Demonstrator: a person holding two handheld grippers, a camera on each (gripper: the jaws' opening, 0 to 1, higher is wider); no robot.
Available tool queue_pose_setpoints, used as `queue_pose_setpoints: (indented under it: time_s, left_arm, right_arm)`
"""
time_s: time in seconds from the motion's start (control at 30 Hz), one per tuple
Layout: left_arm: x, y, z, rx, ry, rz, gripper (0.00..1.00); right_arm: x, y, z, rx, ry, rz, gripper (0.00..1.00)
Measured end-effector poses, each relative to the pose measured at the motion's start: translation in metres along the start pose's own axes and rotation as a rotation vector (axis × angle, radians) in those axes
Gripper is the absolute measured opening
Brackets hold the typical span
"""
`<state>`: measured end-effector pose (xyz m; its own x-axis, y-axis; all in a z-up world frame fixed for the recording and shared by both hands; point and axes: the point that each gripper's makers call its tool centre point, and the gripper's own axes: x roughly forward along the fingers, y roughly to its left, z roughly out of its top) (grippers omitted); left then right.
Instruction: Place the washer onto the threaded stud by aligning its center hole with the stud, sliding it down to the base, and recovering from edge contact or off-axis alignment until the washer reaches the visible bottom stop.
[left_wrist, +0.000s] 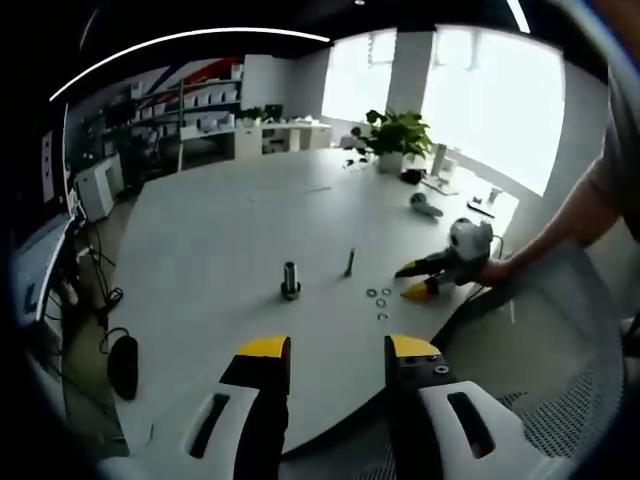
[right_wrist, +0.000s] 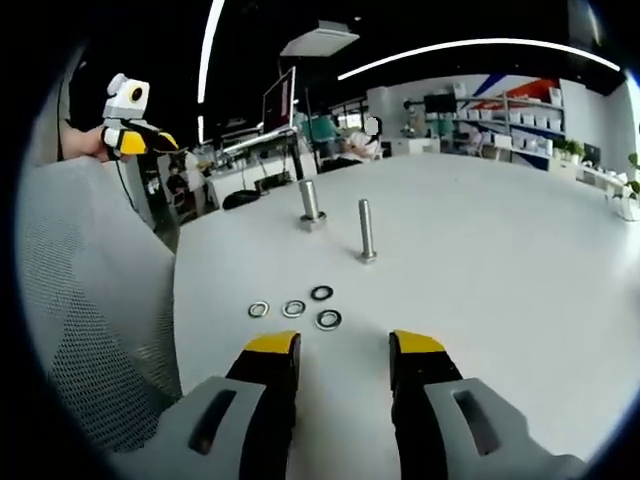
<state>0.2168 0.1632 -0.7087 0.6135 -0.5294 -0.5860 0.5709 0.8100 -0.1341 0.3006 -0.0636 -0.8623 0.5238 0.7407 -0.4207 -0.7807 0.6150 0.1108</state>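
Right claw (right_wrist: 345, 345): jaws apart, empty; nearer arm
Washers (right_wrist: 293, 308): flat on counter (right_wrist: 520, 260), just ahead of right claw
Stud (right_wrist: 366, 230): upright, beyond washers
Left claw (left_wrist: 338, 350): jaws apart, empty

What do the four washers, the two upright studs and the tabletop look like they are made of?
Washers: apparently metal. Three look silvery and one, the dark washer, may be black-coated or rubber; they are too small to tell. Slim stud and thicker stud: grey metal with a dull sheen; threads are not resolvable. Tabletop: smooth, matte white, likely laminate, showing only soft reflections.
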Motion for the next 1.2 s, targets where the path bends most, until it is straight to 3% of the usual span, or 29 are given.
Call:
queue_pose_setpoints:
  time_s: [0.17,0.47,0.57,1.2]
  left_arm:
    - [0.001,0.001,-0.004,0.0,0.022,0.005,0.35]
    - [0.001,0.003,-0.008,0.005,0.045,0.014,0.34]
    - [0.002,0.002,-0.007,0.011,0.044,0.01,0.33]
    - [0.001,0.001,-0.008,0.02,0.051,0.009,0.31]
  right_arm:
    - [0.01,0.02,0.006,-0.169,-0.056,0.067,0.41]
    - [0.002,0.025,0.009,-0.176,-0.05,0.073,0.38]
    - [0.001,0.032,0.008,-0.193,-0.047,0.105,0.31]
    - [0.01,0.022,0.009,-0.135,-0.079,0.11,0.22]
